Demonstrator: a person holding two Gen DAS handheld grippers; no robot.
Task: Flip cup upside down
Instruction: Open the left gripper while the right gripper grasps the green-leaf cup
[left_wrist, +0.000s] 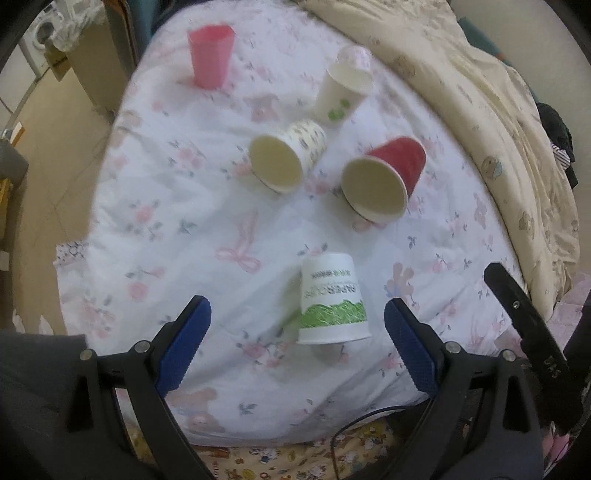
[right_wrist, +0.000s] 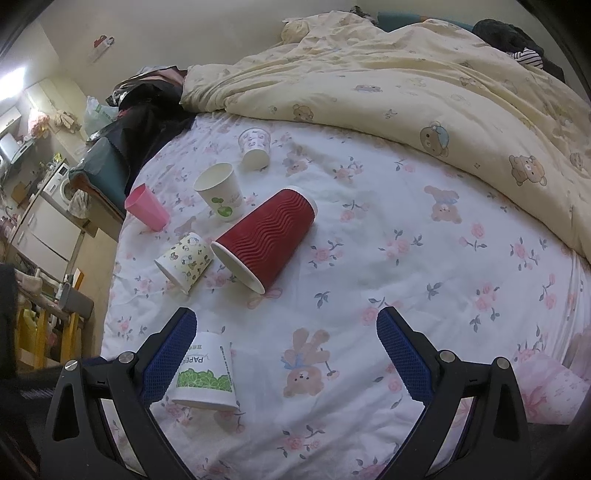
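Observation:
A white paper cup with a green grass print (left_wrist: 332, 302) stands upside down on the floral bedsheet, just ahead of my open left gripper (left_wrist: 297, 321) and between its fingers' line. It shows in the right wrist view (right_wrist: 205, 373) next to the left finger of my open, empty right gripper (right_wrist: 286, 334). A red ribbed cup (left_wrist: 384, 177) (right_wrist: 266, 236) and a patterned cup (left_wrist: 288, 157) (right_wrist: 184, 262) lie on their sides. A white cup with a green logo (left_wrist: 341, 92) (right_wrist: 219, 192) and a pink plastic cup (left_wrist: 210, 53) (right_wrist: 146, 206) stand upright.
A small patterned cup (right_wrist: 255, 147) lies tipped at the back. A cream bear-print duvet (right_wrist: 424, 85) is heaped along the right side of the bed. The bed edge (right_wrist: 110, 258) drops to the floor on the left. A black finger of the other gripper (left_wrist: 524, 321) shows at right.

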